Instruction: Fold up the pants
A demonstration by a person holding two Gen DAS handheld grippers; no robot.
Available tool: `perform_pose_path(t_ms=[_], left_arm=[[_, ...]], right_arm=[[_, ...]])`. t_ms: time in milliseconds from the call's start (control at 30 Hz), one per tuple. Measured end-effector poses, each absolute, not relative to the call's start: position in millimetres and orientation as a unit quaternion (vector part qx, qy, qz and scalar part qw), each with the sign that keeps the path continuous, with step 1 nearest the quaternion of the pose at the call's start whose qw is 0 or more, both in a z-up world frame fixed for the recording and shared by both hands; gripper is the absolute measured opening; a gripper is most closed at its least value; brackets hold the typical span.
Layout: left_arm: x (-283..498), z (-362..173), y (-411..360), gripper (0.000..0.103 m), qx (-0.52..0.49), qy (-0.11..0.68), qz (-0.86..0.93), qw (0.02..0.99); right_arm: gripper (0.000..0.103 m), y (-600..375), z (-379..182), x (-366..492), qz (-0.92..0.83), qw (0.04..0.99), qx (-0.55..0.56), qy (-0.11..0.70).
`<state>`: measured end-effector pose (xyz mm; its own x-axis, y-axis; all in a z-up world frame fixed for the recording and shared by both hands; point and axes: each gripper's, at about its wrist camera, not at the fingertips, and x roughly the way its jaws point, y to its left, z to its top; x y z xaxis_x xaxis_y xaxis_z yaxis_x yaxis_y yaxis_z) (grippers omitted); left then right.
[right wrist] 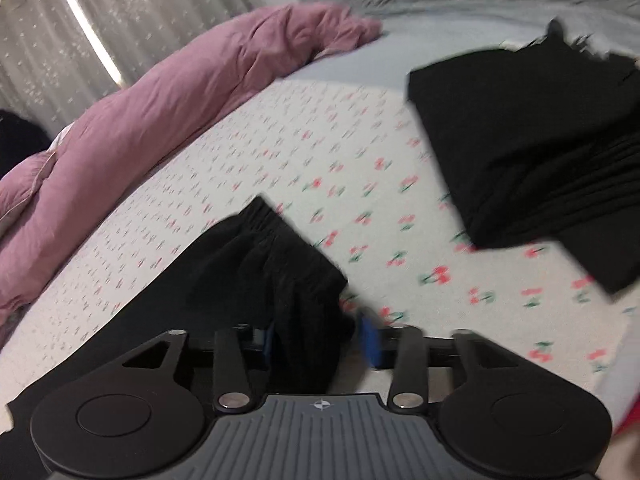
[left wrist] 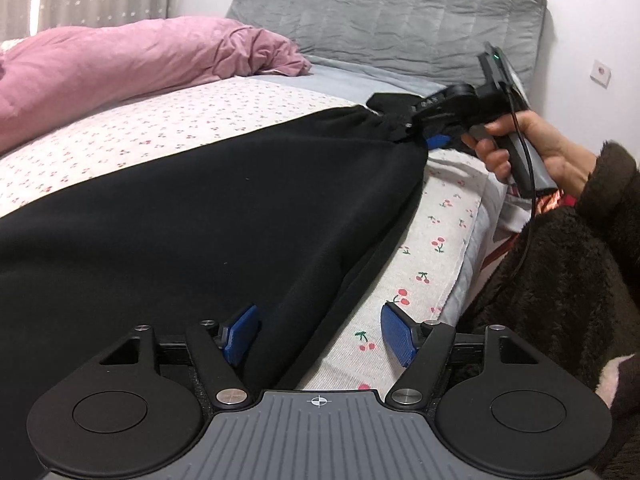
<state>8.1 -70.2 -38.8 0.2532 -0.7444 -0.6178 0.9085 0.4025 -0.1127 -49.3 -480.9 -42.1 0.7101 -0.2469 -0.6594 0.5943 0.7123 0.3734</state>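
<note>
Black pants [left wrist: 192, 216] lie spread along the near edge of a bed, on a white sheet [left wrist: 192, 120] printed with small cherries; the gathered waistband end [left wrist: 376, 120] reaches toward the grey headboard [left wrist: 392, 20]. The left gripper [left wrist: 320, 336] hovers low at the pants' near edge with its blue pads [left wrist: 398, 334] spread wide, released; the cloth's edge runs between them, unpinched. The right gripper [left wrist: 424, 136], held in a hand [left wrist: 532, 148], is at the waistband; in its own blurred view the gripper [right wrist: 320, 340] has bunched black cloth [right wrist: 272, 264] between its fingers, apparently clenched on the pants, though one pad [right wrist: 370, 340] looks just clear of the fabric. A pile of folded black clothes [right wrist: 532, 152] sits on the sheet further up the bed, well apart from the waistband; a pink duvet [left wrist: 120, 60] is heaped along the far side, before pale curtains [right wrist: 120, 20].
</note>
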Motion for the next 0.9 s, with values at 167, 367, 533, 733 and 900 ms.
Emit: perform_pose_path(t_ms=[167, 367, 533, 733, 900], left_arm=[[14.8, -23.8, -39.8, 0.072, 0.118, 0.294, -0.500, 0.806], [32.3, -10.8, 14.4, 0.073, 0.104, 0.293, -0.434, 0.846], [47.4, -8.4, 62.5, 0.073, 0.062, 0.317, -0.342, 0.882], [58.3, -16.1, 98.2, 0.073, 0.035, 0.347, -0.272, 0.897], [57.2, -26.2, 100.1, 0.073, 0.069, 0.368, -0.258, 0.891]], right_arm=[[0.068, -466.0, -27.6, -65.8, -0.246, 0.899, 0.250, 0.263], [0.075, -425.7, -16.7, -58.7, -0.177, 0.936, 0.169, 0.253], [0.078, -381.4, -13.5, -45.6, -0.021, 0.959, 0.106, 0.262], [0.070, -329.9, -21.6, -23.8, 0.142, 0.937, 0.047, 0.317], [0.065, -305.3, -46.0, -7.9, 0.173, 0.892, -0.037, 0.415]])
